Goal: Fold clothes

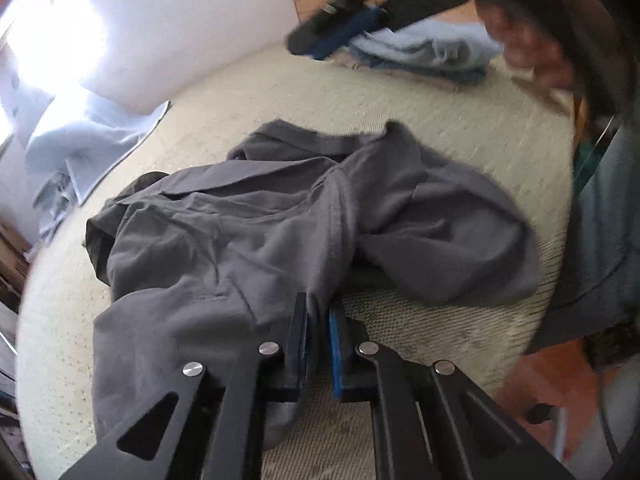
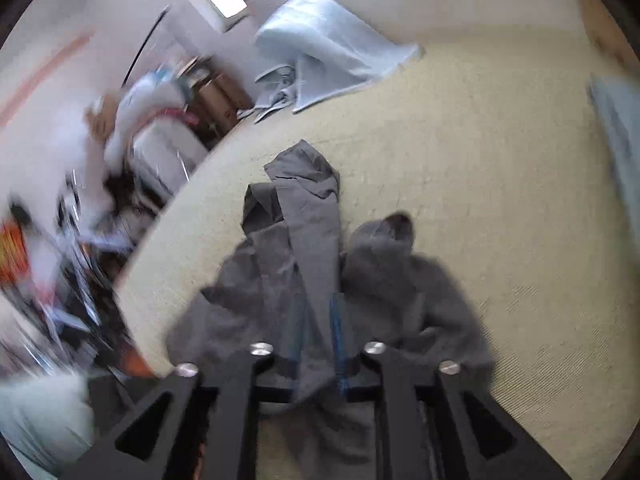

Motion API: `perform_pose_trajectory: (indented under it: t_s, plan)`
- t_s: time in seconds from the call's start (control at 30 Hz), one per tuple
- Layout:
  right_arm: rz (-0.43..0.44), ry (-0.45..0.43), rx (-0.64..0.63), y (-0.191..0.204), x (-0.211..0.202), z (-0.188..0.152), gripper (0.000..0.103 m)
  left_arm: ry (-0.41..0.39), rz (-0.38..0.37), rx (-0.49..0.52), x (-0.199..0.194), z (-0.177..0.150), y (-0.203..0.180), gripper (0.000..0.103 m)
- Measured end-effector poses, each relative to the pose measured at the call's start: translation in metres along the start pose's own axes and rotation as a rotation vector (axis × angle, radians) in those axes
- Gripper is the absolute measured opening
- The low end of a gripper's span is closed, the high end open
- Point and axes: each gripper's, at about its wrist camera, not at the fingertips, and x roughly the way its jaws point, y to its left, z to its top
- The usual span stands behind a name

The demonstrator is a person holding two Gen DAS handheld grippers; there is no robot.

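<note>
The left gripper (image 1: 318, 312) has its jaws drawn together on a ridge of the grey garment (image 1: 280, 220), the cloth pinched between the blue pads (image 1: 335, 344); the right gripper (image 2: 318, 320) is likewise clamped on a band of the grey garment (image 2: 316, 248), which runs up between its fingers and spills over them toward the camera; the garment is plain dark grey, soft and matte, heavily creased, with a stitched seam running back from the left jaws and loose lobes bunched to either side; it lies crumpled rather than flat, near the middle of a cream woven surface (image 1: 440, 120); further out, a pale blue cloth (image 1: 80, 136) sits at the far left edge of that surface, partly hanging over it; a stack of folded blue clothes (image 1: 424, 50) rests at the far side, well apart from the grey piece; a blurred hand (image 1: 528, 40) shows beside that stack; the clutter off the surface's edge in the right wrist view is too smeared to identify.
</note>
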Motion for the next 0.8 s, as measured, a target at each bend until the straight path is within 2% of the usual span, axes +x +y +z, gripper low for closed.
perform_pose_trajectory:
  t_s: [0.07,0.1,0.3,0.37,0.8]
  plan:
    - [-0.055,-0.031,-0.162,0.016,-0.007,-0.006,0.049,-0.015,-0.033,-0.010,-0.018,0.000,0.009,0.008]
    - [-0.078,-0.047,-0.244,0.025,-0.009,-0.011,0.052,-0.023,-0.044,-0.013,-0.026,0.001,0.013,0.008]
    - [-0.185,-0.142,-0.827,0.100,-0.009,-0.057,0.050,-0.045,-0.099,-0.042,-0.057,0.004,0.040,0.008]
    - [-0.263,-0.185,-1.072,0.126,-0.004,-0.077,0.050,-0.045,-0.113,-0.047,-0.060,0.005,0.047,0.008]
    - [-0.387,-0.005,-1.630,0.129,0.055,-0.116,0.049,-0.053,-0.135,-0.035,-0.066,0.001,0.054,0.008]
